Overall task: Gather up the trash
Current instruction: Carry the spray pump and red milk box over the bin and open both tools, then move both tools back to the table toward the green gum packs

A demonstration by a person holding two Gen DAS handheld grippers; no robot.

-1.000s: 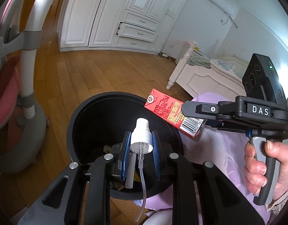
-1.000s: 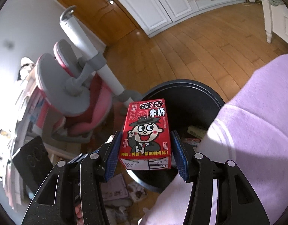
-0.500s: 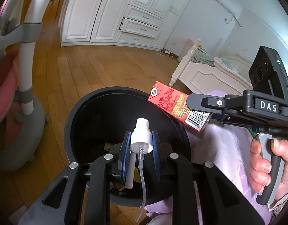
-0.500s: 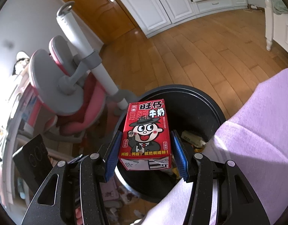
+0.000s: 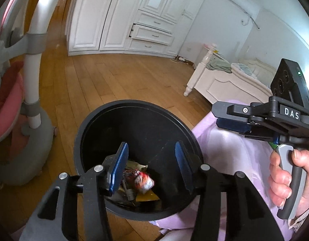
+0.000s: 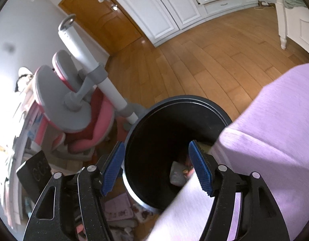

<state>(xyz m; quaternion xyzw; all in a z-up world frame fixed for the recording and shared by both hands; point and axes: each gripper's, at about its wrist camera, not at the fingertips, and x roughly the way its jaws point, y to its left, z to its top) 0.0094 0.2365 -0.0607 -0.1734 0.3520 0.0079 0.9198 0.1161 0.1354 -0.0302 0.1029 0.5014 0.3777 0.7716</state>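
Observation:
A round black trash bin [image 5: 98, 120] [image 6: 174, 102] stands on the wooden floor below both grippers. My left gripper [image 5: 151, 165] hangs over its mouth, jaws opening, nothing between its blue pads. The red milk carton [image 5: 143, 181], blurred, lies among the trash at the bin's bottom. My right gripper [image 6: 156, 170] is over the bin too, jaws opening and empty; in the left wrist view it shows at the right [image 5: 224, 118], held by a hand [image 5: 283, 180]. A pale, blurred piece of trash [image 6: 177, 173] lies in the bin. I cannot pick out the spray pump.
A purple cloth [image 5: 230, 152] [image 6: 275, 130] drapes beside the bin on the right. A pink and grey chair with a white post [image 5: 32, 70] [image 6: 82, 100] stands to the left. White wardrobes [image 5: 122, 16] and a white bed [image 5: 224, 82] lie beyond; papers [image 6: 118, 210] litter the floor.
Both grippers opened. The white spray pump left the left gripper and the red milk carton left the right one; the carton now lies in the bin.

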